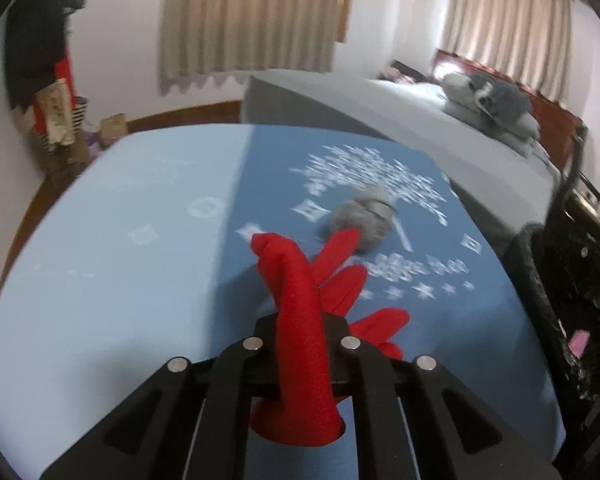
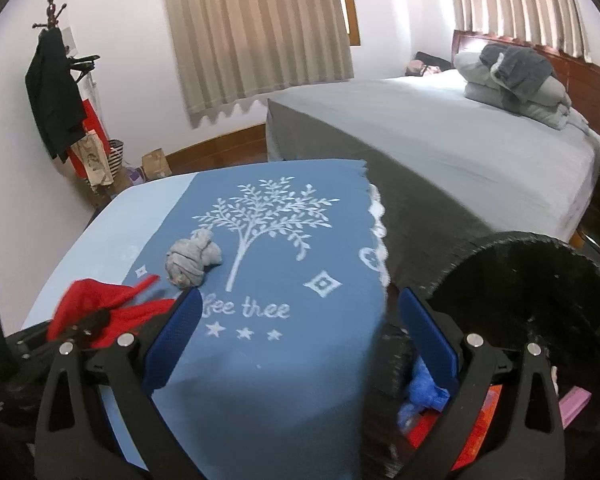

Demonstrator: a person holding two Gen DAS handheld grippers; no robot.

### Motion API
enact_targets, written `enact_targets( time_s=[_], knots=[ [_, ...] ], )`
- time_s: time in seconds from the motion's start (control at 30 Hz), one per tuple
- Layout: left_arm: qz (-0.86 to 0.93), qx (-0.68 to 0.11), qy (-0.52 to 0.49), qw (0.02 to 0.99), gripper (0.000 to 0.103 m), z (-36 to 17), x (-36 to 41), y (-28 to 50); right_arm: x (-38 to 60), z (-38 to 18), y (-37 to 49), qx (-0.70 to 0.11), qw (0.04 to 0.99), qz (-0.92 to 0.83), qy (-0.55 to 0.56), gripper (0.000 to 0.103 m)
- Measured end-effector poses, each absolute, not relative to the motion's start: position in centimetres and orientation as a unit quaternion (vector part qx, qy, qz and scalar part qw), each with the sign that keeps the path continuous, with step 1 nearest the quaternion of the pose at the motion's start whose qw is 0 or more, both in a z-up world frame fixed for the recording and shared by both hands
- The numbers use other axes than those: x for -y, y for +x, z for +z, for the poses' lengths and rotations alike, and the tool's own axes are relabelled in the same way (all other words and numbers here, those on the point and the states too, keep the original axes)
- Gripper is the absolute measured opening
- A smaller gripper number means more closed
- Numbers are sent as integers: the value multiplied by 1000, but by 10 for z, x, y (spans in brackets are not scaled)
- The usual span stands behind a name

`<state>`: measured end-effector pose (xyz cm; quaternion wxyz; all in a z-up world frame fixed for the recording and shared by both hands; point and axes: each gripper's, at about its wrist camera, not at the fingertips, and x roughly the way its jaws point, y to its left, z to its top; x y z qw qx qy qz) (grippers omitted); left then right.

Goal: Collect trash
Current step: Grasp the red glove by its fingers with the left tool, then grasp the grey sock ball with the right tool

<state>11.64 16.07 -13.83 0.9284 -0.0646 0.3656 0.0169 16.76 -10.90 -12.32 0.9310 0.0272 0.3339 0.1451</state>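
**Red glove caught, grey ball waiting**

On the left side, the left tongs (image 1: 300,344) are clenched on a red glove (image 1: 300,312). The glove sticks up between the two black arms, and its loose fingers flop out to the right. It looks lifted a little off the blue cloth (image 2: 280,360) that covers the worktop.

In the middle of the cloth, next to the white tree picture (image 2: 264,220), sits a grey balled-up rag (image 2: 194,258). Nothing is touching it. It is near the glove but not against it.

Next come the right tongs (image 2: 300,336). They are released, with the blue pads (image 2: 172,340) wide apart and nothing between them. They hang over the near edge of the worktop.

On the far right is a black bin (image 2: 532,292), just beside the worktop. Blue and red scraps already lie down low near it.

What could go wrong? The glove is soft and floppy. If the tongs only pinch a thin bit, it could slide out on the way to the bin. The hanging fingers could also drag on the cloth or snag the bin's rim. The picture from the left tongs is blurry, so a fast swing could miss the bin.
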Motion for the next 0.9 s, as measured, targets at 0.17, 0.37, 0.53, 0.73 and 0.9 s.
enact_targets(
  time_s=[0.17,0.37,0.53,0.73,0.9],
  knots=[
    [58,-355,-72,930,8,-133,-190,124,78,-126,181,-336,927,167,18,96],
    [82,-345,-59,933,8,-132,-209,149,44,-129,203,-341,922,181,13,96],
    [88,-348,-49,932,8,-137,-220,168,16,-139,221,-350,918,186,-3,96],
    [92,-356,-46,929,8,-147,-226,177,-1,-156,238,-370,911,182,-12,96],
    [101,-362,-64,925,8,-154,-237,178,-14,-169,248,-392,900,190,-23,96]
  ],
)
